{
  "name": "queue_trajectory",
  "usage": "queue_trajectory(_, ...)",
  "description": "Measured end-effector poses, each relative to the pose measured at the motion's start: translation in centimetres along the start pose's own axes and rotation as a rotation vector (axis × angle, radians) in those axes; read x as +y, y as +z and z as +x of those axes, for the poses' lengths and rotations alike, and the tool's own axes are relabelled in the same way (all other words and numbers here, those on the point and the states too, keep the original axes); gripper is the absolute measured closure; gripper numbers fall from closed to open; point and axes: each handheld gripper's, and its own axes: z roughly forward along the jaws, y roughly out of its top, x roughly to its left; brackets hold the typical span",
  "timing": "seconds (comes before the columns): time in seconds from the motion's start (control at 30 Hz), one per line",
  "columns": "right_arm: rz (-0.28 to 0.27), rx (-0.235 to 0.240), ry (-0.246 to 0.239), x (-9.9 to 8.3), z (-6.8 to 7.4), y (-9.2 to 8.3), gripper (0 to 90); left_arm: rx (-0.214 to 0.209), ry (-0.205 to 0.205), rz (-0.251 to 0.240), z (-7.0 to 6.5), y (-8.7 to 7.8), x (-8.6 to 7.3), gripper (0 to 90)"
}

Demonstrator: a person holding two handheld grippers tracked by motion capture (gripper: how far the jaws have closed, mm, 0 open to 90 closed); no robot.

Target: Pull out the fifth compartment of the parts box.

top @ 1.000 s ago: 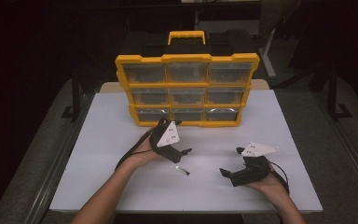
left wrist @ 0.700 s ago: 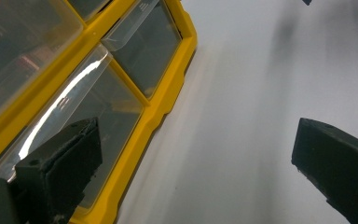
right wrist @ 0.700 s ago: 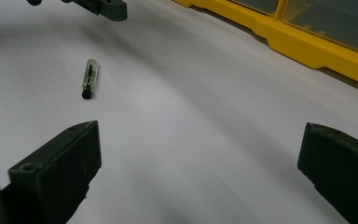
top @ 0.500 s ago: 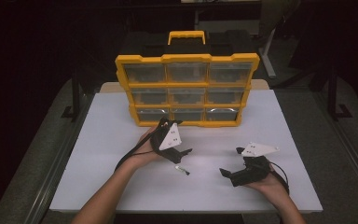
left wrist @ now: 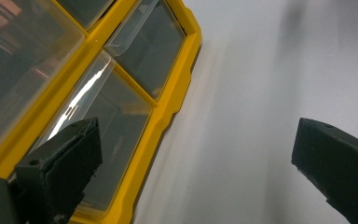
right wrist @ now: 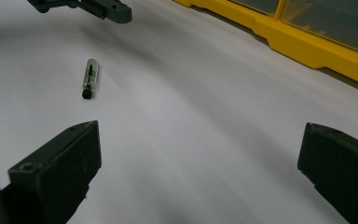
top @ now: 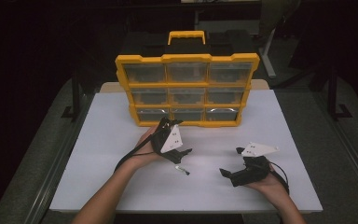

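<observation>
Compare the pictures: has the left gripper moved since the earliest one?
Yes. The left gripper has edged closer to the yellow organizer, toward its bottom drawers.

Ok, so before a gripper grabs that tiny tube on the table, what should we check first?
1. Left gripper open: ok, jaws wide apart.
2. Right gripper open: ok, jaws apart.
3. Tiny tube free to grab: ok, it lies alone on the white table, touching nothing.
4. Both grippers empty: ok.
5. Yellow drawer box drawers shut: ok from the high view.
6. Which drawer the tube goes in: cannot tell.
</observation>
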Motion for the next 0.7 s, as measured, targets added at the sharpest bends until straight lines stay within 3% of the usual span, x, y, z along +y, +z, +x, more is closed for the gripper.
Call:
queue_trajectory(0.17, -0.002, -0.001, -0.003, 0.00, -0.04, -0.01, 0.0, 0.012, 0.034, 0.008, -0.15, 0.05, 0.08, 1.9)
queue_trajectory(0.47, -0.002, -0.001, -0.005, -0.01, -0.06, 0.00, 0.0, 0.024, 0.051, 0.010, -0.27, 0.07, 0.10, 1.9)
queue_trajectory(0.7, -0.001, 0.000, -0.002, -0.01, -0.02, 0.00, 0.0, 0.032, 0.100, 0.034, -0.46, 0.13, 0.15, 1.9)
